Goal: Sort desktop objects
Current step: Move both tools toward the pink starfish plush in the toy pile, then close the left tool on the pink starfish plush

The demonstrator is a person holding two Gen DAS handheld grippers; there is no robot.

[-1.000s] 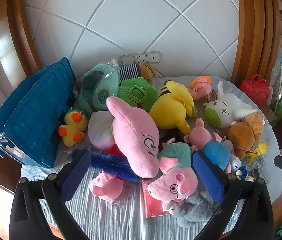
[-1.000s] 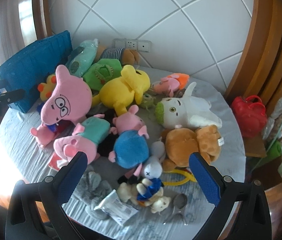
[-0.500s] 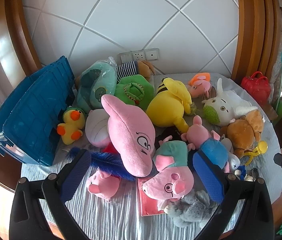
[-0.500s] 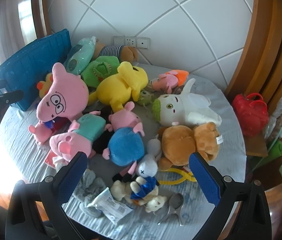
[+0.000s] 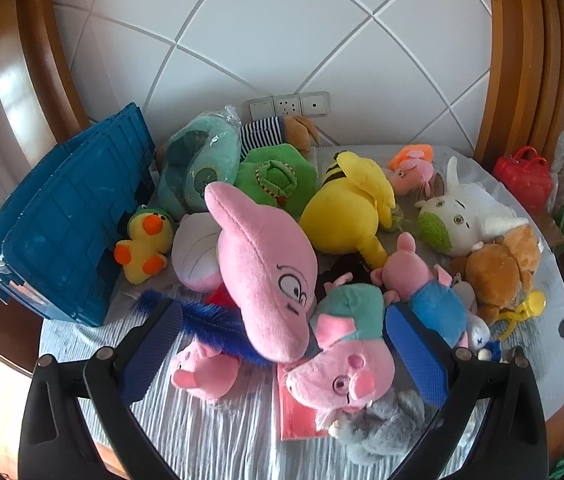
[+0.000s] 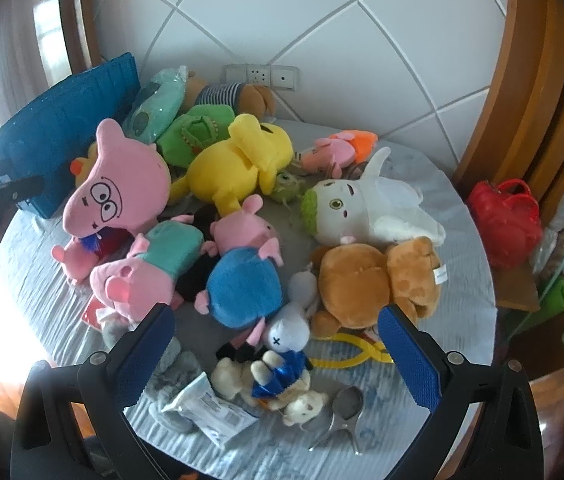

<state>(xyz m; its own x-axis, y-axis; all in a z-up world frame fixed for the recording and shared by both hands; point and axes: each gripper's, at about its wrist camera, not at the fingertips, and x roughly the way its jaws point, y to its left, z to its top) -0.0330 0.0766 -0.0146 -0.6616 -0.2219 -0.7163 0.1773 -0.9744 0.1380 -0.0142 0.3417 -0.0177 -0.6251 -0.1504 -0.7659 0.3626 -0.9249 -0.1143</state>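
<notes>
1. Both of mine are spread wide with nothing in them. My left claw (image 5: 282, 344) hangs over the near edge of the desk (image 5: 210, 432), my right claw (image 6: 278, 344) does the same a bit further along.

2. The stuff to sort is one big heap of plush on the desk. Using the big pink plush (image 5: 266, 280) as the landmark: the blue crate (image 5: 66, 216) sits to its left against the wall, a yellow duck (image 5: 144, 248) is between the two, the yellow plush (image 5: 345, 208) is behind and right of it, and a pig in a teal top (image 5: 345, 344) leans against its front right.

3. From my right view, a blue-bodied pig (image 6: 242, 292) lies right of the pink one, a brown bear (image 6: 369, 280) further right again, and a small white bunny (image 6: 289, 332) is wedged between those two.

4. I can't see inside the crate, so whether anything's gone in there I couldn't say.

5. What worries me: everything overlaps. Pinch one toy and its neighbour probably drags along, or the pink one tips off the pile.

6. Soft fur squashes, so a shallow bite could slip out mid-lift.

7. The spoon (image 6: 345, 404) and paper packet (image 6: 210, 408) sit near the desk edge, easy to knock onto the floor.
</notes>
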